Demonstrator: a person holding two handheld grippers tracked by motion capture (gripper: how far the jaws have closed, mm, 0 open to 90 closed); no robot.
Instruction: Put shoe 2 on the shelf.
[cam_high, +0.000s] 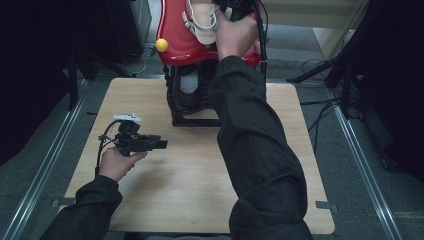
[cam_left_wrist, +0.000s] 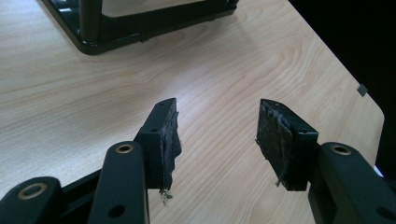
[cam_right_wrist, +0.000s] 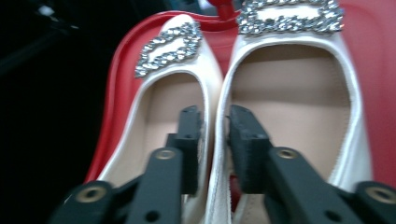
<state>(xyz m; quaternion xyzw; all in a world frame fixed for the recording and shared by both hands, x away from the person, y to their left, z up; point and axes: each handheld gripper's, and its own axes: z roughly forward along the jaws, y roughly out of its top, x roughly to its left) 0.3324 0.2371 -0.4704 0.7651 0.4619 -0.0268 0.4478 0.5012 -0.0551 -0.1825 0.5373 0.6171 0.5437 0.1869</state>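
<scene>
Two cream shoes (cam_right_wrist: 261, 93) — one red tray (cam_right_wrist: 116, 93)

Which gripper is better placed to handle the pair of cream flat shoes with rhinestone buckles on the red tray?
Right. The right gripper already straddles the adjoining sides of the cream shoes on the red tray. The left gripper hangs open over the wooden table, far from them.

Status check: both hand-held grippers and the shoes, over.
Left hand-held gripper open, empty, over table. Right hand-held gripper astride both shoes' inner walls on red tray; grip unclear. Nothing obstructing.
</scene>
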